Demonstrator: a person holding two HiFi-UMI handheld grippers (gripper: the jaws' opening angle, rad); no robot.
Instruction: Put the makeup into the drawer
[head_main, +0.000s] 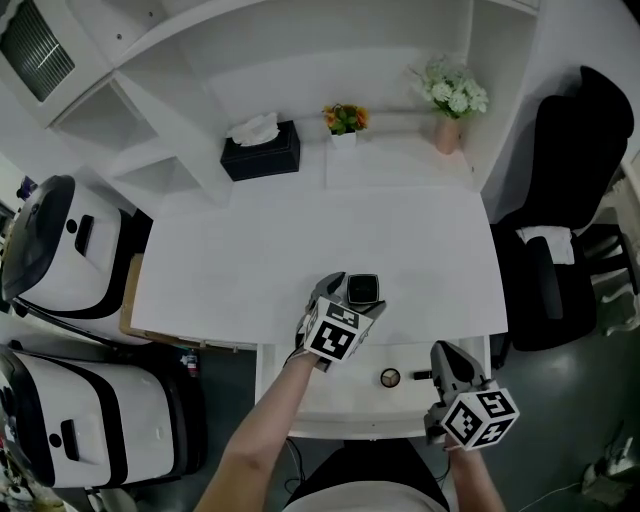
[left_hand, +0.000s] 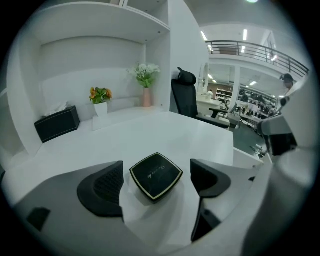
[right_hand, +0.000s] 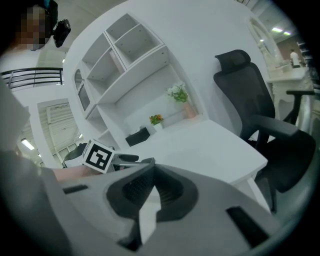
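Compact (head_main: 362, 289) lies on worktop (head_main: 300, 250) beside open drawer (head_main: 330, 400), between wide-apart jaws of left hand-held gripper (left_hand: 156, 177), ungripped. Round item (head_main: 390, 377) already in drawer. Right hand-held gripper (right_hand: 151, 187) closed, empty.

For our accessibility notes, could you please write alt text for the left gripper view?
A black compact lies on the white desk between the left gripper's open jaws, clear of both. Behind stand a tissue box, a flower pot, a vase and a chair.
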